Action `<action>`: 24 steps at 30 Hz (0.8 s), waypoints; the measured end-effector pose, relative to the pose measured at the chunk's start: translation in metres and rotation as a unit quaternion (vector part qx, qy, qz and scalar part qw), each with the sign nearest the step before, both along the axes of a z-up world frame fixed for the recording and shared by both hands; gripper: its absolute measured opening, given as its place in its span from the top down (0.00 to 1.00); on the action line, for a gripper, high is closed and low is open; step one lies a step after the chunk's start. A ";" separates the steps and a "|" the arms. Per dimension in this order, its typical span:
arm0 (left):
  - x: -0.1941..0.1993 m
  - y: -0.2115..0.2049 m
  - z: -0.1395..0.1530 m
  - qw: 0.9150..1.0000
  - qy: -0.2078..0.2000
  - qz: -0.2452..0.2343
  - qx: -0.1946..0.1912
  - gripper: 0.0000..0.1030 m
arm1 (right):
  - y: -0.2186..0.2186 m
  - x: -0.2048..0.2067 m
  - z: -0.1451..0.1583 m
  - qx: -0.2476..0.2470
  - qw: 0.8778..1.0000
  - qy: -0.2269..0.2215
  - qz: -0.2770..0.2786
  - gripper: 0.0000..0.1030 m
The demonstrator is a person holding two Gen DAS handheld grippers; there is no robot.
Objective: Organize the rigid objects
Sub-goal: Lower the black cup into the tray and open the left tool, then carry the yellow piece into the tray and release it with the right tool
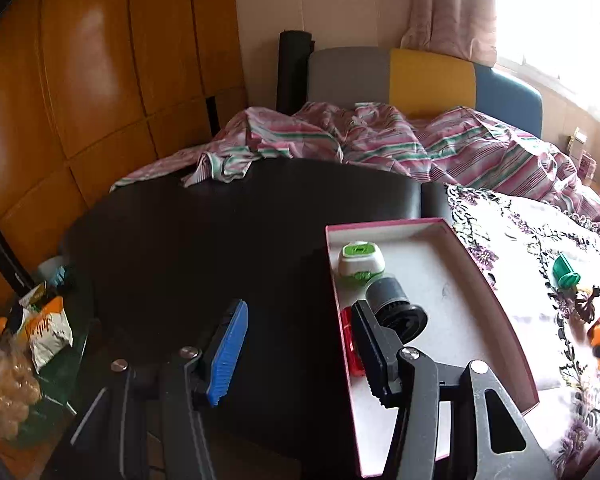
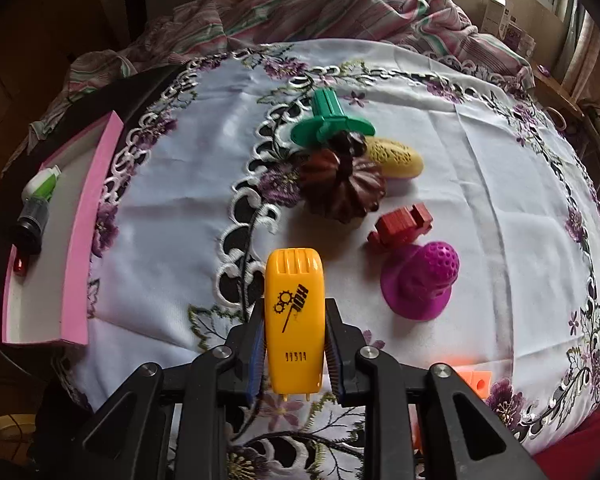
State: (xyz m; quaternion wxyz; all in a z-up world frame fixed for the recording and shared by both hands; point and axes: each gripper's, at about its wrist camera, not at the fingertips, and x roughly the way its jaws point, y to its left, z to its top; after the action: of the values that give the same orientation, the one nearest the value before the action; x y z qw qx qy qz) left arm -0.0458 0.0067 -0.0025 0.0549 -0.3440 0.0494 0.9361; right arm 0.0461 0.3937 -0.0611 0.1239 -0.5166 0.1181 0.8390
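1. Right gripper (image 2: 294, 344), bottom centre of the right wrist view: both pads clamp the flanks of a yellow plastic case (image 2: 293, 320) printed with a black gear-and-wrench emblem. Held by its long sides, the case points forward along the fingers, which suits carrying it to the box.
2. Pink-walled box (image 2: 96, 216), left edge of the same view: the collecting place, judging by its contents. A green-and-white device (image 2: 42, 184), a grey-and-black cylinder (image 2: 32, 220) and a small red piece (image 2: 19, 266) lie in a row along its far side.
3. Embroidered white tablecloth (image 2: 480, 184), centre: unsorted items remain near one another, namely a green flanged part (image 2: 330, 120), a dark brown fluted piece (image 2: 342, 188), a perforated yellow oval (image 2: 396, 156), a red block (image 2: 402, 226) and a purple dimpled knob (image 2: 420, 280). An orange item (image 2: 476, 380) at lower right is partly hidden, possibly a block.
4. Left gripper (image 1: 296, 354), lower centre of the left wrist view: jaws spread wide and empty, its right finger over the box's near corner, probably waiting clear of the delivery path.
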 end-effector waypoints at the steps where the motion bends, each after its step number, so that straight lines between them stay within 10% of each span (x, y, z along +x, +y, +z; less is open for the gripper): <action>1: -0.001 -0.003 -0.002 1.000 -0.003 0.003 0.001 0.47 | -0.006 -0.003 0.007 -0.001 1.000 0.009 0.008 0.75; 11: -0.003 -0.038 -0.017 0.999 -0.021 0.050 0.007 0.47 | -0.132 -0.056 0.048 -0.058 0.981 0.075 0.171 0.76; 24: -0.004 -0.060 -0.029 0.997 -0.034 0.071 0.009 0.47 | -0.277 -0.114 -0.026 -0.109 0.954 -0.013 0.279 0.75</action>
State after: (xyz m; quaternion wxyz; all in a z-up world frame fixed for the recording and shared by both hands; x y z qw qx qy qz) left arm -0.0496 -0.0534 -0.0312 -0.0072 -0.3777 0.0144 0.9258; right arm -0.0683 0.1172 -0.0871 -0.1705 -0.5501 0.0582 0.8154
